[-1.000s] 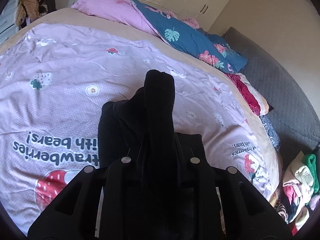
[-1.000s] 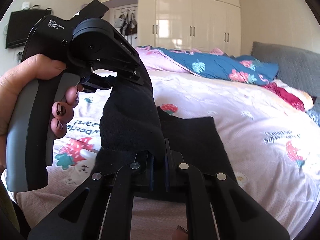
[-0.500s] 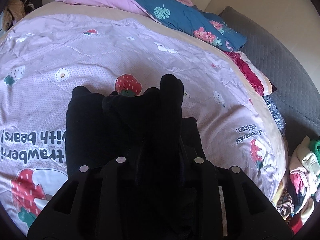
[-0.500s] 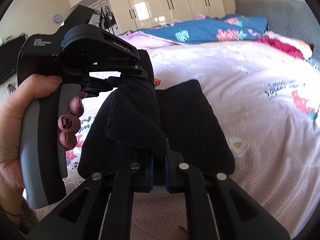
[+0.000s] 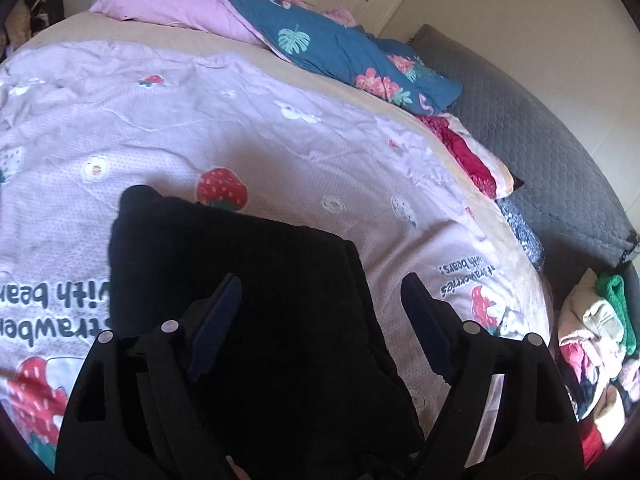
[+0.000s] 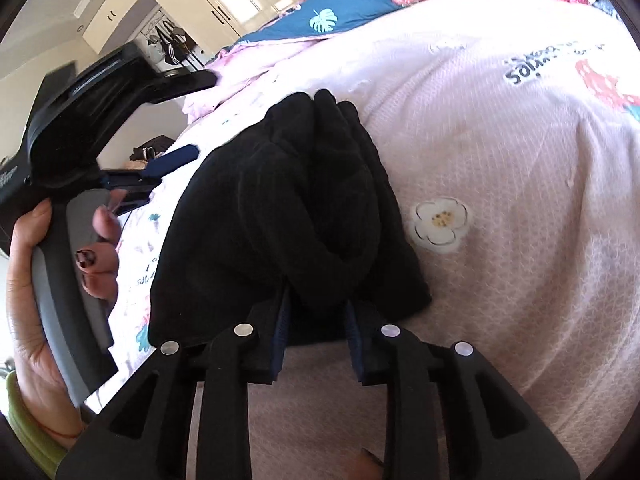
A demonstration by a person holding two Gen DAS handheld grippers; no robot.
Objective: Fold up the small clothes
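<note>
Black knit garment (image 5: 248,300), folded over on itself, lying on the pink strawberry-print bedspread (image 5: 280,140) near its front edge. Left gripper (image 5: 320,304): fingers spread wide with nothing between them, poised just above the garment's flat top layer; one blue pad (image 5: 216,316) shows over the cloth, the other over the bedspread beside it. The wide spread suggests that the cloth has been let go so that the fold can settle under its own weight. Right gripper (image 6: 316,332): fingers narrowly parted with a bunched roll of the cloth lying between the pads (image 6: 280,332); whether they press it or merely flank it cannot be told. In the right wrist view the layers are stacked unevenly, a thick rumpled ridge running along the upper layer, so the fold appears laid but not yet smoothed. The person's left hand (image 6: 48,272) grips the handle of its tool to the side of the garment. At the far end of the bed lie a blue floral quilt (image 5: 352,52) and a pink pillow (image 5: 176,8); a heap of other clothes (image 5: 596,344) sits below the bed's right edge, probably the remaining items to fold.
</note>
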